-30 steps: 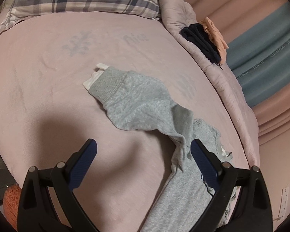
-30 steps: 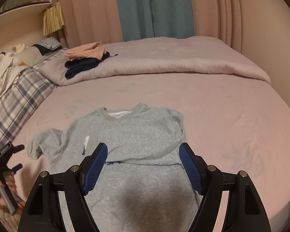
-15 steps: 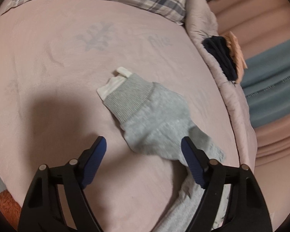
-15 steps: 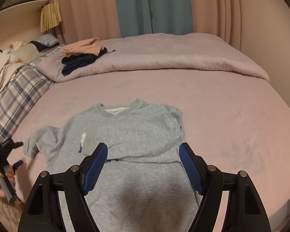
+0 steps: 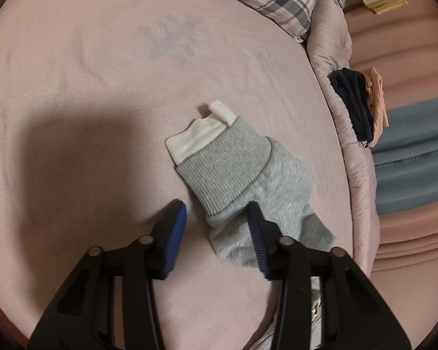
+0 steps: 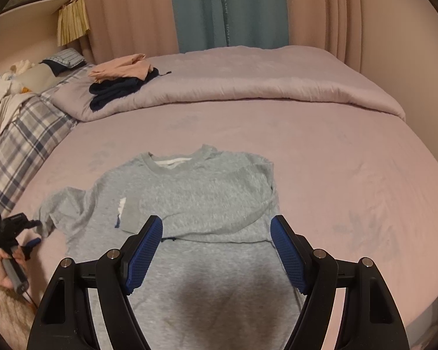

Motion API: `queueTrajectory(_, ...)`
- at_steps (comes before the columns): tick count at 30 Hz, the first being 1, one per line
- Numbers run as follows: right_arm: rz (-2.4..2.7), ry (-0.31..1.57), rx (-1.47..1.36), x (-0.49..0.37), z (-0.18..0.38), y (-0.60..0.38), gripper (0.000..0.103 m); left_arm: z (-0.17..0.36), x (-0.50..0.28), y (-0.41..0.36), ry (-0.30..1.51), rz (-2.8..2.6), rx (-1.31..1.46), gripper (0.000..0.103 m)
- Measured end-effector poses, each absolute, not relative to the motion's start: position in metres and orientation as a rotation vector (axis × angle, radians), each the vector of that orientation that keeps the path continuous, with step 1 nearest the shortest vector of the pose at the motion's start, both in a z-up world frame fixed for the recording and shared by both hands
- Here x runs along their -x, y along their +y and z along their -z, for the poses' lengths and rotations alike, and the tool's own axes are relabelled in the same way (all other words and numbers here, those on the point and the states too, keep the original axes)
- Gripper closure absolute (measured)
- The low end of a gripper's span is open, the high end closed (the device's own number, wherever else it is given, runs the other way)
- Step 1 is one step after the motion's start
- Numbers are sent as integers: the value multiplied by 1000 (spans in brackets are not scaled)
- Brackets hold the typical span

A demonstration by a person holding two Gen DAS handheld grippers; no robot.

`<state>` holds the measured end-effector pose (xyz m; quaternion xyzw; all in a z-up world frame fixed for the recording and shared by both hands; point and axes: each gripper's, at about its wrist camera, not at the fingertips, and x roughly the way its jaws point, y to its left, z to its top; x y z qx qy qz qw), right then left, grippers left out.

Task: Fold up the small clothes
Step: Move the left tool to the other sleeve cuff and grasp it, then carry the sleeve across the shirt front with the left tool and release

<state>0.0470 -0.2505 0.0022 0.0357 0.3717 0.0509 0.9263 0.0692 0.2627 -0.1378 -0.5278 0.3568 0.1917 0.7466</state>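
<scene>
A small grey sweatshirt (image 6: 195, 201) lies flat on the pink bed, neck away from the right wrist camera. Its right sleeve is folded across the chest. Its left sleeve (image 5: 248, 180) stretches out sideways, with a ribbed grey cuff and a white inner cuff (image 5: 198, 137). My left gripper (image 5: 216, 218) is open and low over this sleeve, one finger on each side of the cuff edge. It also shows in the right wrist view (image 6: 20, 233), held in a hand at the sleeve end. My right gripper (image 6: 216, 242) is open above the sweatshirt's lower body.
A folded pink duvet (image 6: 248, 87) lies across the far side of the bed, with dark blue clothes (image 6: 116, 90) and peach clothes (image 6: 122, 68) on it. A plaid pillow (image 6: 17, 143) lies at the left. Curtains (image 6: 227, 8) hang behind.
My left gripper has moved forward and down along the sleeve, so the cuff now lies between its fingers. My right gripper has hardly moved.
</scene>
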Motion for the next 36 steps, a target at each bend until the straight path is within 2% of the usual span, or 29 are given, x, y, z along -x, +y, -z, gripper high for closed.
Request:
queueTrajectory(4,-108,763,-71,-47,-1,-250,27,141,-71,265,765,-404,1194,69)
queueTrajectory(5,-107,763,-72,-46,-1,-250,27,141,-74,265,764,-403,1192,75)
queueTrajectory(8,-107,767,-75,-47,0,-250,27,142,-79,265,753,-400,1192,82)
queueTrajectory(14,-108,768,-77,-46,0,-250,27,123,-75,259,656,-402,1161,89)
queueTrajectory(25,-109,756,-102,-42,1,-255,27,52,-89,218,567,-252,1011,91)
queueTrajectory(36,-94,740,-127,-39,-3,-264,27,23,-112,164,590,-99,892,91)
